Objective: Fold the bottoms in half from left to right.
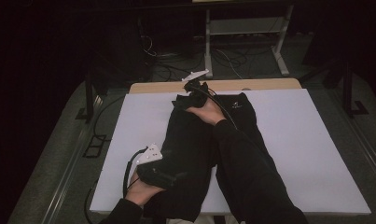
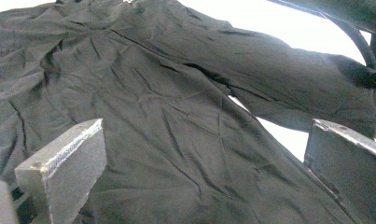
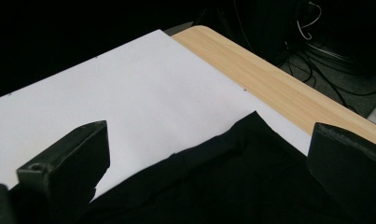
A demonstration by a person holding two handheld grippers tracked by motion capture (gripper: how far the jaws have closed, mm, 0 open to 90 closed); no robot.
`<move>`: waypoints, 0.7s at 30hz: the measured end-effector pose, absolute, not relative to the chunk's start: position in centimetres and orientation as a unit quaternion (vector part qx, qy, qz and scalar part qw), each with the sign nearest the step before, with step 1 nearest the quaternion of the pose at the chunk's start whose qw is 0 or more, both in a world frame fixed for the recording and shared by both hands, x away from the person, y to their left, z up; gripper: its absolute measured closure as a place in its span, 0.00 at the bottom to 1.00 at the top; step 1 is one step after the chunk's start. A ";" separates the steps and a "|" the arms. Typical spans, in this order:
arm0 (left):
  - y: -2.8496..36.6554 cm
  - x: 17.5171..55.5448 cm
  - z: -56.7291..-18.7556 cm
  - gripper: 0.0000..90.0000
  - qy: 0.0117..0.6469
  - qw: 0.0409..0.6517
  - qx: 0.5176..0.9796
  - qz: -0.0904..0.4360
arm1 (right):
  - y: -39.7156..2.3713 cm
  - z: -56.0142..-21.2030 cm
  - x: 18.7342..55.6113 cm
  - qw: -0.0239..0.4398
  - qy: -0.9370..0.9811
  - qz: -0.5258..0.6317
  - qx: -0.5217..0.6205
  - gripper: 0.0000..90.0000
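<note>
A black garment lies lengthwise on the white sheet that covers the table; a small pale logo shows near its far end. My left gripper rests over the garment's near left part. In the left gripper view its jaws stand wide apart, open, above wrinkled black cloth. My right gripper is at the garment's far left corner, and its black-sleeved arm lies along the cloth. It is open over the cloth's pointed corner, with nothing pinched.
A bare wooden strip of table runs along the far edge beyond the sheet. Behind it stand a white desk frame and cables on the floor. A cable crosses the top right of the left gripper view.
</note>
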State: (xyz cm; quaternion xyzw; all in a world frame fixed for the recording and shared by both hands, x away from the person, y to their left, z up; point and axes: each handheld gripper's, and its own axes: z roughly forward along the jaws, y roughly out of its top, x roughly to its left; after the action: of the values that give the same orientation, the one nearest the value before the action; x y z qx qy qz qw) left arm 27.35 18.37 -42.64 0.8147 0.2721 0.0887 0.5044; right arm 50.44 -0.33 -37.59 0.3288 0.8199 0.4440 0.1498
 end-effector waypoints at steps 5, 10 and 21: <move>18.3 27.4 -42.7 0.00 0.274 0.504 0.814 0.088 | 0.2 -37.5 51.4 0.152 0.816 0.443 0.338 0.00; 18.4 27.4 -42.7 0.00 0.275 0.506 0.813 0.088 | 0.3 -37.4 52.3 0.156 0.810 0.445 0.350 0.00; 18.4 27.4 -42.6 0.00 0.274 0.508 0.812 0.088 | 0.0 -39.1 54.4 0.143 0.773 0.470 0.402 0.00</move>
State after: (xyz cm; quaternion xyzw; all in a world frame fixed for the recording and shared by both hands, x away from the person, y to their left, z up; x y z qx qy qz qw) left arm 27.44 18.43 -42.64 0.8120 0.2742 0.0876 0.5077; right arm 54.39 0.04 -39.12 0.4015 0.7732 0.4697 0.1427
